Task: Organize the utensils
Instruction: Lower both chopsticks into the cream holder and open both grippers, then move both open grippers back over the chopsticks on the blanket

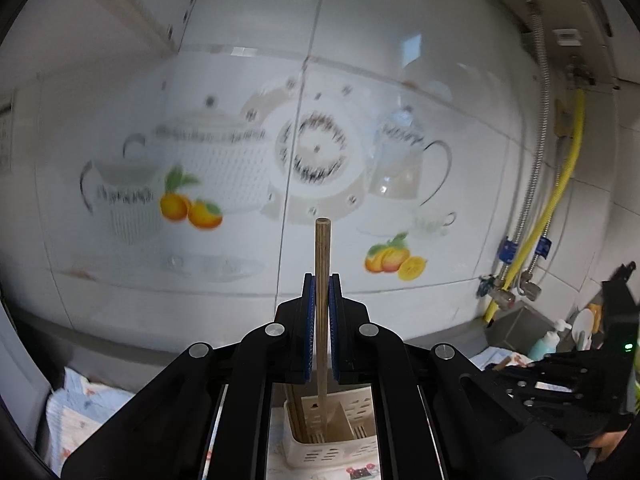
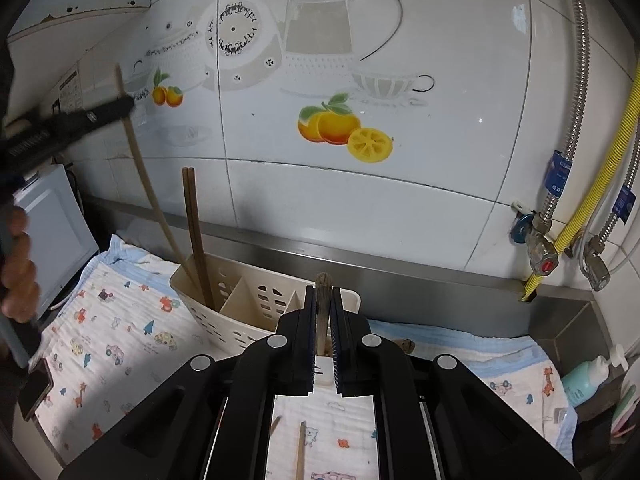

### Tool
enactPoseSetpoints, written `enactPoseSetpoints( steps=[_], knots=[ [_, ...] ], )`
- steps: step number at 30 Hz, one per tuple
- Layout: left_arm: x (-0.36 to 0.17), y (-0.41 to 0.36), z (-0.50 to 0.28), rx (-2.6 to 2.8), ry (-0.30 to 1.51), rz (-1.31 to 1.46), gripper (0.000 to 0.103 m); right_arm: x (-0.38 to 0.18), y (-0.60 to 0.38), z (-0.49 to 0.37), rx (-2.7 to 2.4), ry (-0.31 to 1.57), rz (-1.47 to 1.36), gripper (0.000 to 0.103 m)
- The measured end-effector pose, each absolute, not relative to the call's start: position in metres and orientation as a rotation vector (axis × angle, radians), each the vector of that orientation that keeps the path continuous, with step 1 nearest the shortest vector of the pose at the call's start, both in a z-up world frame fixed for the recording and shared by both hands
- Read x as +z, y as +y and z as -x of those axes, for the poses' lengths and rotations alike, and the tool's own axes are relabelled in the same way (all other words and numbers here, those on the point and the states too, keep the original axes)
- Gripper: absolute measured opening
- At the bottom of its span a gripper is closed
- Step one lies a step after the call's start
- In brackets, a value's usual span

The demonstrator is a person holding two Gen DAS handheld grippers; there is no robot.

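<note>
My left gripper [image 1: 322, 280] is shut on a wooden chopstick [image 1: 322, 248], held upright with its lower end down in the left compartment of the white slotted utensil holder [image 1: 360, 408]. In the right wrist view the left gripper [image 2: 124, 106] shows at upper left, holding that chopstick [image 2: 138, 160] over the holder [image 2: 240, 292]. Two dark chopsticks [image 2: 194, 224] stand in the same compartment. My right gripper [image 2: 323, 292] is shut on a wooden utensil handle [image 2: 322, 300] near the holder's right end. Two more wooden sticks [image 2: 300, 452] lie on the cloth below.
A patterned cloth [image 2: 116, 340] covers the counter under the holder. The tiled wall [image 2: 360, 200] stands close behind. Gas pipes and valves [image 2: 544, 248] are at the right, a soap bottle [image 2: 588, 380] in the right corner, a white appliance [image 2: 52, 232] at the left.
</note>
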State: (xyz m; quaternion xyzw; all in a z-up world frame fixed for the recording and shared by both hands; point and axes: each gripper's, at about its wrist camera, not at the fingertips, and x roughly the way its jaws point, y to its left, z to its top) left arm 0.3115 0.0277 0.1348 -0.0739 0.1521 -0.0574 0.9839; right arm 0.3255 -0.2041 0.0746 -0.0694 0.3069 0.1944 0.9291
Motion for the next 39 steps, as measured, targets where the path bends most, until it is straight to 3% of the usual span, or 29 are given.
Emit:
enactPoseSetpoints(
  steps=[13,16,26,30,37,39],
  knots=[
    [0.090,0.030,-0.332,-0.117,0.445,0.139,0.005,0.084,-0.209,-0.307,0.393,0.577,0.154,0.009],
    [0.090,0.030,-0.331,-0.117,0.451,0.139,0.008,0.089,-0.212,-0.298,0.386,0.556,0.163,0.017],
    [0.106,0.033,-0.289,-0.112,0.416,0.095,0.010,0.092,-0.228,-0.244,0.392,0.524,0.130,0.020],
    [0.103,0.036,-0.259,-0.114,0.419,0.087,0.025,0.078,-0.233,-0.214,0.380,0.529,0.135,0.021],
    [0.070,0.039,-0.199,-0.138,0.488,0.070,0.025,0.036,-0.239,-0.166,0.379,0.578,0.117,0.040],
    [0.056,0.039,-0.183,-0.136,0.503,0.055,0.032,0.022,-0.241,-0.155,0.373,0.596,0.105,0.045]
  ],
)
